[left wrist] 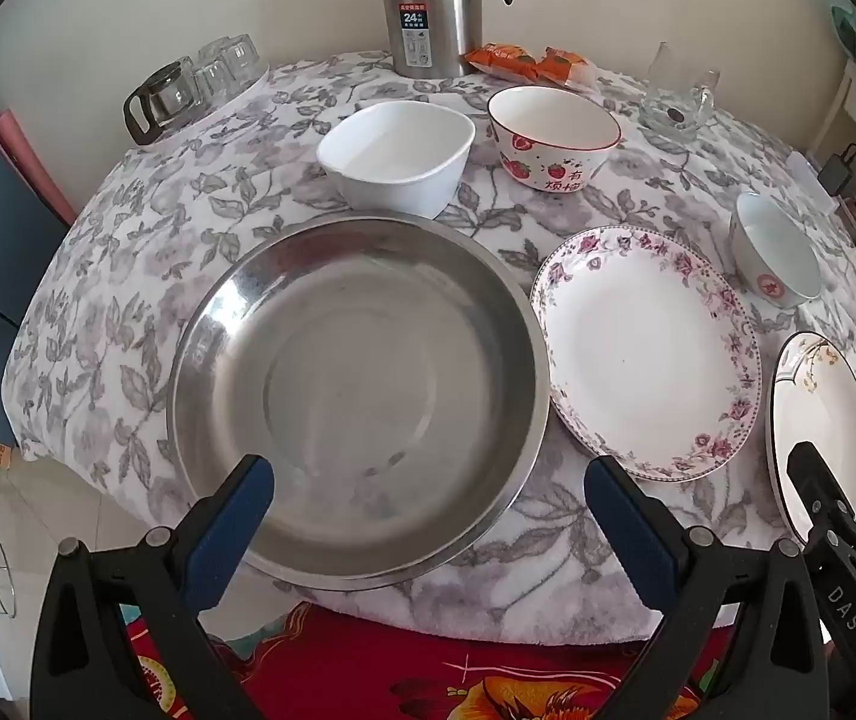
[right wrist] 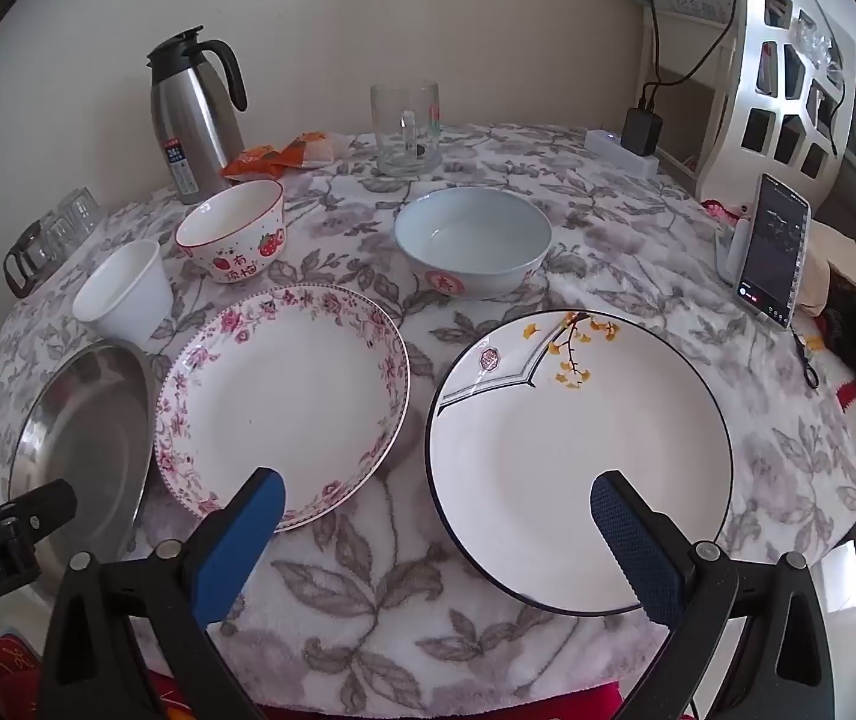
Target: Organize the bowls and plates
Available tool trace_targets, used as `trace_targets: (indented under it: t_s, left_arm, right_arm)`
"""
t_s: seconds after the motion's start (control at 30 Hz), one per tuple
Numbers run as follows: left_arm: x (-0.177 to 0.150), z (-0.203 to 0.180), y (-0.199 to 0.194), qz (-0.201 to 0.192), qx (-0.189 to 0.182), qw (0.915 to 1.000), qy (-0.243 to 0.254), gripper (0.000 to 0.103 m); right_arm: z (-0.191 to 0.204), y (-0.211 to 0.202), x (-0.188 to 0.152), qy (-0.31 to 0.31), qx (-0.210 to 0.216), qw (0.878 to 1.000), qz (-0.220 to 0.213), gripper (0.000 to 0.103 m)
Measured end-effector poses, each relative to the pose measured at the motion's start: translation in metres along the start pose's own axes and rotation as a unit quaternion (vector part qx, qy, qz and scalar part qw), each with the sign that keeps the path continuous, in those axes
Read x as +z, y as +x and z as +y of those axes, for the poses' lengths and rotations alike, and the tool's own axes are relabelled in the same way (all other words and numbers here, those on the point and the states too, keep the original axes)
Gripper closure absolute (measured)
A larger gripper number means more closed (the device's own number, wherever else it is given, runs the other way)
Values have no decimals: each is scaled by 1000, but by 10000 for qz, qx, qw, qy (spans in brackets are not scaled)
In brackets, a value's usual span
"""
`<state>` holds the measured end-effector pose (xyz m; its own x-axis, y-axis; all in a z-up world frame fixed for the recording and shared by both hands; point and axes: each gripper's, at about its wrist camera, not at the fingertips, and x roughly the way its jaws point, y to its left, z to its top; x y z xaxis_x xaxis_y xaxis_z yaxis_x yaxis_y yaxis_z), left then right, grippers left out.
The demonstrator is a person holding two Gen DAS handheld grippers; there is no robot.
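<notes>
The left hand-held gripper [left wrist: 428, 498] hangs wide open and empty over the near rim of the steel pan [left wrist: 356, 402]. The right hand-held gripper [right wrist: 437, 504] is equally spread, holding nothing, above the near edge of the ginkgo plate [right wrist: 578, 462]. On the worktop [right wrist: 368, 570], the rose plate [right wrist: 284, 402] lies between pan and ginkgo plate. Behind the rose plate sit a white bowl [left wrist: 398, 159], a strawberry bowl [left wrist: 551, 138] and a pale blue bowl [right wrist: 473, 243]. Farthest back stand a flask [right wrist: 194, 120] and a glass mug [right wrist: 407, 126].

cloth-covered table [right wrist: 404, 546], plates [right wrist: 284, 396], bowls [right wrist: 473, 240]
</notes>
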<state>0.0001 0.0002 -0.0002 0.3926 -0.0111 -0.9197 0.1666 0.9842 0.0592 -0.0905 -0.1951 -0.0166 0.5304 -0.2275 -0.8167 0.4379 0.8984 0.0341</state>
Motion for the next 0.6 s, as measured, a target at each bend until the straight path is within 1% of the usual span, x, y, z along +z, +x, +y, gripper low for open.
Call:
trace_targets:
  t_s: [0.6]
  left_arm:
    - [-3,0,4,26,64,10000,32,0]
  right_arm:
    - [0,2,-1,-9,-17,10000,35,0]
